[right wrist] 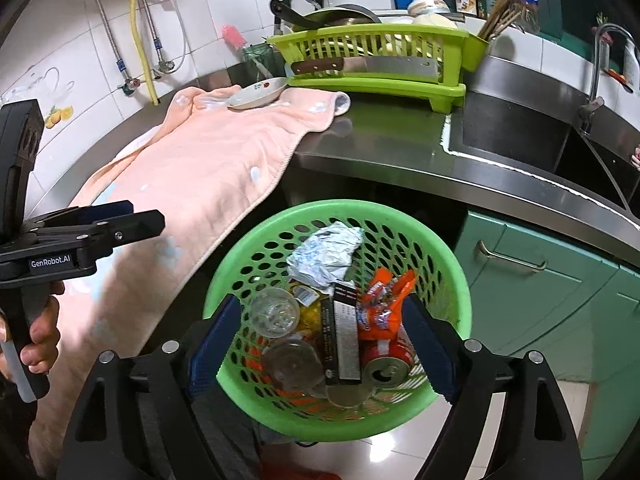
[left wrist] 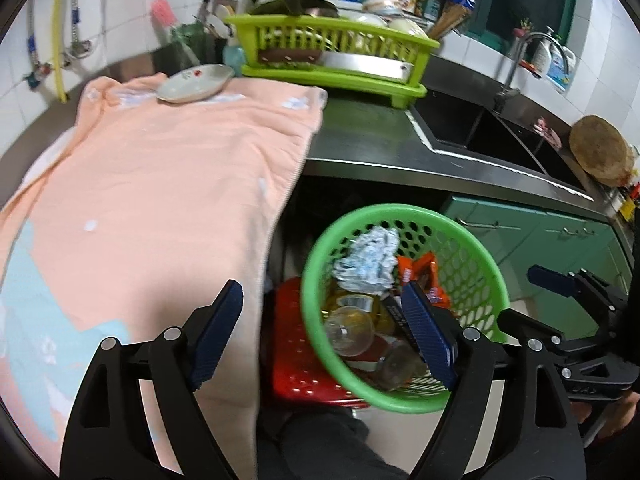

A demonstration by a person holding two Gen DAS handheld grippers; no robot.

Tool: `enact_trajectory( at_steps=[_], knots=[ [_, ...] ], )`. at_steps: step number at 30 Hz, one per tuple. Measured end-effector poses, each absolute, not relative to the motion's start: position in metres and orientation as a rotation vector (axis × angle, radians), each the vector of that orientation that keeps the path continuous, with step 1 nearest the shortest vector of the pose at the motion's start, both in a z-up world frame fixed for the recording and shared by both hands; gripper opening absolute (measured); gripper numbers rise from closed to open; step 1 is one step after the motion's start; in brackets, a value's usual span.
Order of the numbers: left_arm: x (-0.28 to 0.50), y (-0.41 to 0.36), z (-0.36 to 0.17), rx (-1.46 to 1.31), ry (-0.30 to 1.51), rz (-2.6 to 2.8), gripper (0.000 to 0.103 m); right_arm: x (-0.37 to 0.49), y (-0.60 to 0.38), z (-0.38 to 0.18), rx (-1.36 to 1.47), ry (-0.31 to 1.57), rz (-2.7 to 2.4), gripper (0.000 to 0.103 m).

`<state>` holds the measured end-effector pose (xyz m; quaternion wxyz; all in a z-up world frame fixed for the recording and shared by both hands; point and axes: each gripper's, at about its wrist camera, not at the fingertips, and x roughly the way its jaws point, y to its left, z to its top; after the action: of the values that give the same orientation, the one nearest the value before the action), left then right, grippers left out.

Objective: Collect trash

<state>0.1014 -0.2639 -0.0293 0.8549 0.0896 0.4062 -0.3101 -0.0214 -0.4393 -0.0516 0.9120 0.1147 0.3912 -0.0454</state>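
A green perforated basket stands below the counter edge, on a red crate. It holds a crumpled white wrapper, an orange snack packet, a dark box, a red can and clear cups. The basket also shows in the left wrist view. My right gripper is open and empty above the basket. My left gripper is open and empty, over the edge of the peach towel and the basket's left rim.
The peach towel covers the steel counter, with a white dish on it. A green dish rack with a cleaver stands behind. A sink lies right, above green cabinets.
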Motion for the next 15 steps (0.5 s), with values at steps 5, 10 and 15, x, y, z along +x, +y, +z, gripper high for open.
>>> enact_trajectory(
  at_steps=[5, 10, 15],
  knots=[
    [0.097, -0.237, -0.018, 0.209, 0.788, -0.582, 0.083, -0.019, -0.421, -0.043, 0.238, 0.79, -0.083, 0.083],
    [0.094, -0.205, -0.008, 0.203, 0.745, -0.51, 0.086, -0.015, -0.4, -0.033, 0.245, 0.77, -0.059, 0.084],
    [0.093, -0.181, -0.003, 0.182, 0.735, -0.476, 0.088, -0.008, -0.38, -0.023, 0.24, 0.745, -0.032, 0.087]
  ],
)
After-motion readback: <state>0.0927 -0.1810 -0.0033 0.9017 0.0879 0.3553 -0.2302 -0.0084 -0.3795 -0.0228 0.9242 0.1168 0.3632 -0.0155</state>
